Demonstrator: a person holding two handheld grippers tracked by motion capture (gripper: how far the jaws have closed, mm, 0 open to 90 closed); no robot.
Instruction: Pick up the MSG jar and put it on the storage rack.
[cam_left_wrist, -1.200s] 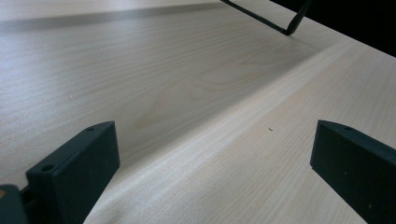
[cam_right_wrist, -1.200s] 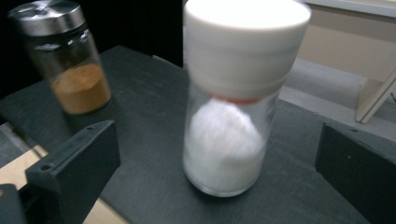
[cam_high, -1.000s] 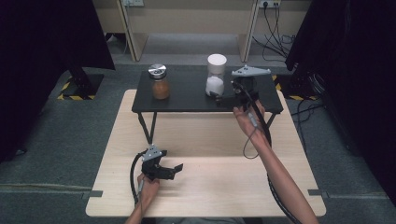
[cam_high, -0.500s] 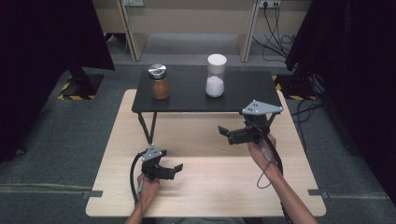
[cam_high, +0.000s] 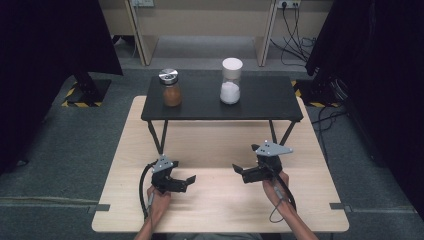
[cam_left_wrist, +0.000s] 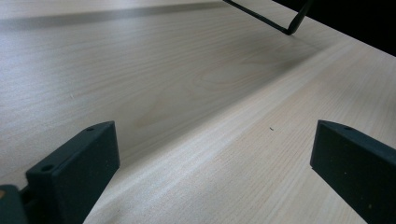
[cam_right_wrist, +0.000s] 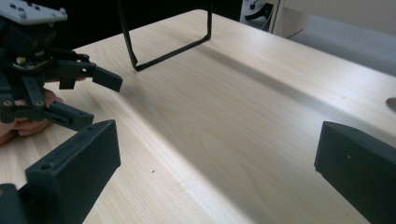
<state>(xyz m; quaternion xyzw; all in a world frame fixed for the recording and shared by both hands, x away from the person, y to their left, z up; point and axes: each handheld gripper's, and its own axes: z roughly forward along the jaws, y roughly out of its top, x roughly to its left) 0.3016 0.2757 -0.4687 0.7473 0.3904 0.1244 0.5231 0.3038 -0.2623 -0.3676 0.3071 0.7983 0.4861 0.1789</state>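
Both claws, left (cam_high: 189, 179) and right (cam_high: 239, 170), are wide open and empty near the counter's (cam_high: 220, 200) front edge; reaching carelessly could topple the jars (cam_high: 230, 81).

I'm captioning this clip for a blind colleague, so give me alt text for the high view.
A person's left gripper and right gripper rest open, facing each other, on a pale wooden table. Behind them a low black shelf holds a brown-filled jar with a metal lid and a white-lidded jar of white powder.

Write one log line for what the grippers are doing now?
left gripper: open, empty | right gripper: open, empty | both low over table | jars on shelf untouched
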